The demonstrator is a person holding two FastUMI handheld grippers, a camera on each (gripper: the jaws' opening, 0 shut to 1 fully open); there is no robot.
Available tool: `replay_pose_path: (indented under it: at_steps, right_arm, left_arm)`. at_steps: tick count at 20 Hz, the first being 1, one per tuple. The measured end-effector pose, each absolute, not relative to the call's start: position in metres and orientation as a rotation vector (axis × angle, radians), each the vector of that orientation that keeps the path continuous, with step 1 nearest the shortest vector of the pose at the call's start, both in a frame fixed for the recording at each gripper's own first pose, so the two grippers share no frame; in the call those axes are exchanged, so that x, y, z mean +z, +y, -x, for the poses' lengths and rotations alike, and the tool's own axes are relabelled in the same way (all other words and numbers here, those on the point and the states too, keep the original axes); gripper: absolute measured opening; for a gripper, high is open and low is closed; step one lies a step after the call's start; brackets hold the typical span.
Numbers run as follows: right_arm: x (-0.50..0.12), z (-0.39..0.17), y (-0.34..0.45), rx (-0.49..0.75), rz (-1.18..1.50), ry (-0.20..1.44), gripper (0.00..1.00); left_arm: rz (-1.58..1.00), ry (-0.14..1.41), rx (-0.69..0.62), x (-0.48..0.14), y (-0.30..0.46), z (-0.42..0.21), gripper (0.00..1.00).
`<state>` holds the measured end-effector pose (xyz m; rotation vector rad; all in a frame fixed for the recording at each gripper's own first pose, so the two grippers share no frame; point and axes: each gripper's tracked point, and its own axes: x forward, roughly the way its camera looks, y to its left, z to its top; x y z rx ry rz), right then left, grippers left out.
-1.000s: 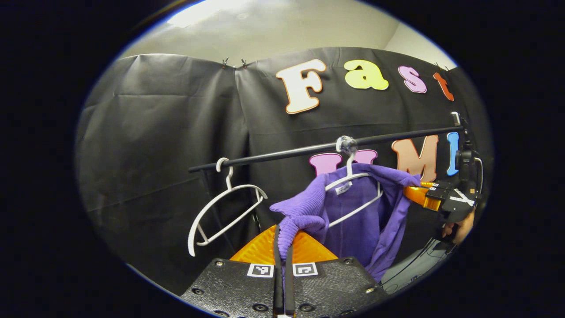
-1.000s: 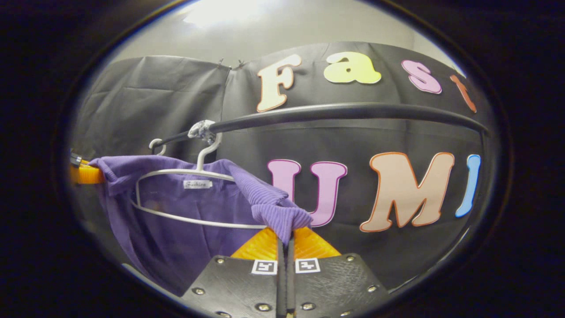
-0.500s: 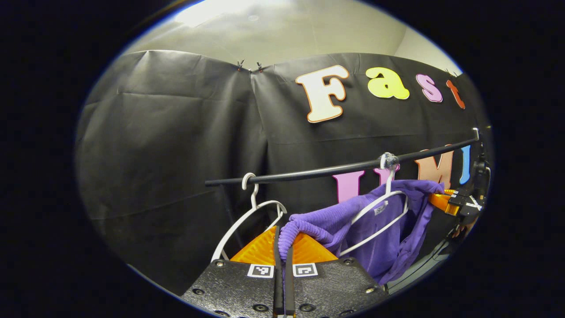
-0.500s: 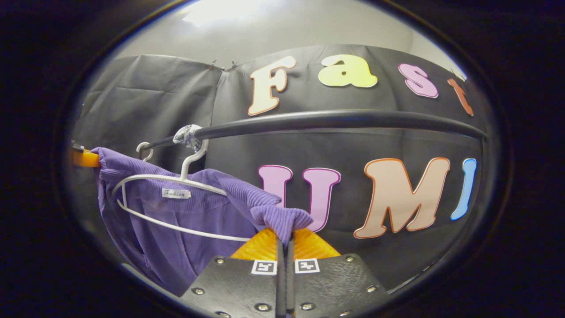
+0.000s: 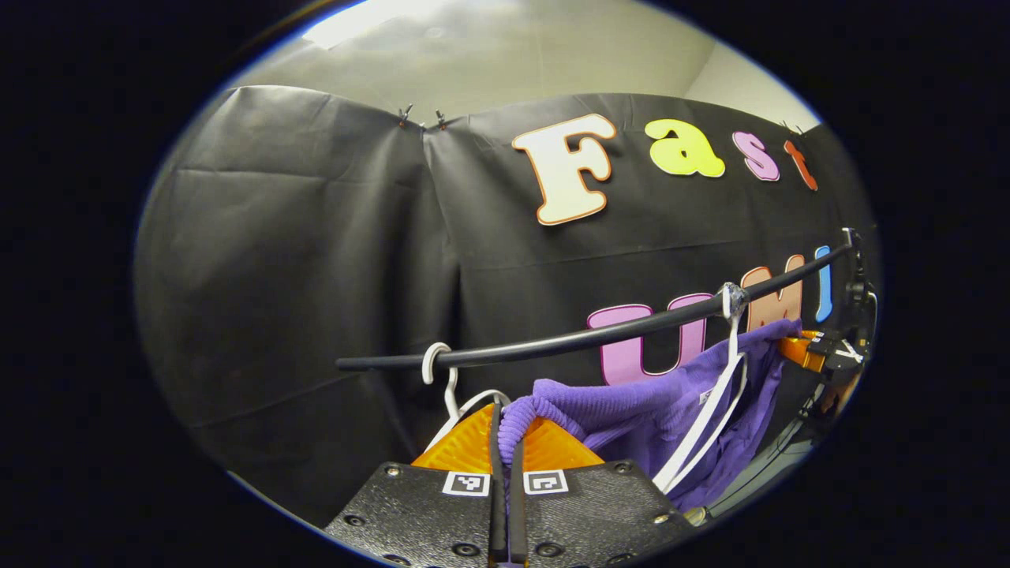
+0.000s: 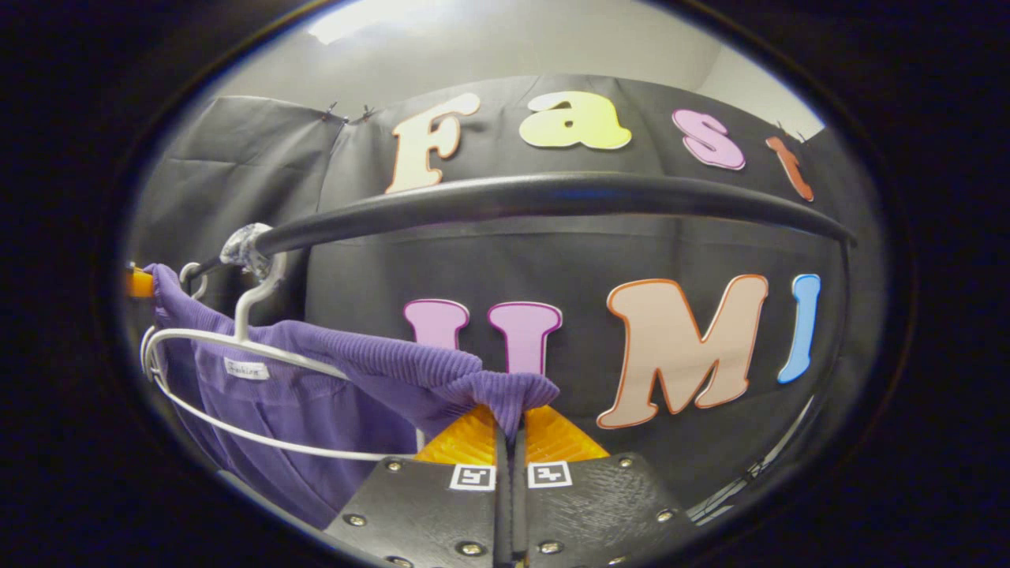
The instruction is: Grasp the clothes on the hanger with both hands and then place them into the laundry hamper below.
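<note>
Fingers [image 5: 473, 442] of the left gripper [image 5: 505, 430] clamped together on a bunched fold of the purple garment [image 5: 631, 410]; right gripper [image 6: 511, 430] likewise pinched on a fold at the opposite shoulder, fingers [image 6: 552, 438] pressed tight with knit between. Garment hangs on the white hanger [image 6: 260, 347], its hook over the black rail [image 6: 552, 193], cloth stretched out between the two holds. In the left gripper view the far gripper sits at the garment's other end. A second white hanger [image 5: 450, 386], bare, hooks on the rail close beside the left gripper. Fabric is ribbed knit: soft, light, stretchy, no stiffness of its own, likely to sag and trail once free. Shoulder folds look the sensible place to hold, since a thick bunch gives the fingers bite and thin single layers could slip out. Risk as judged: neckline snagging on the hanger arms as it comes away. Hamper not in sight from here, so the drop point below cannot be judged.
</note>
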<state>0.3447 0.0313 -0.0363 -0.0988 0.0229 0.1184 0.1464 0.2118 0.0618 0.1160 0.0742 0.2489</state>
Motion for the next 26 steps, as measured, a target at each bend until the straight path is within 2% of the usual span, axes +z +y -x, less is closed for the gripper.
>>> replay_pose_path:
  at_steps: [6,11,15,16,17,20,26]
  right_arm:
    - [-0.035,-0.375,0.009,-0.021,0.131,-0.050,0.01]
    - [-0.053,-0.389,0.001,-0.076,0.127,-0.099,0.01]
    - [-0.095,-0.400,-0.001,-0.072,0.088,-0.011,0.01]
    - [-0.105,-0.403,-0.001,-0.069,0.077,0.008,0.05]
    - [-0.115,-0.405,-0.002,-0.067,0.072,0.034,0.01]
    - [-0.153,-0.403,0.001,-0.038,0.080,0.099,0.01]
    - [-0.226,-0.388,0.016,0.052,0.138,0.230,0.01]
  left_arm:
    - [-0.102,0.083,0.187,0.042,0.207,-0.171,0.02]
    - [-0.081,0.116,0.148,0.016,0.205,-0.184,0.02]
    - [-0.085,0.140,0.101,-0.009,0.203,-0.199,0.01]
    - [-0.071,0.143,0.100,-0.014,0.205,-0.202,0.01]
    - [-0.051,0.156,0.093,-0.020,0.204,-0.202,0.01]
    - [-0.028,0.161,0.052,-0.035,0.205,-0.201,0.01]
    - [-0.003,0.221,0.106,-0.081,0.217,-0.178,0.01]
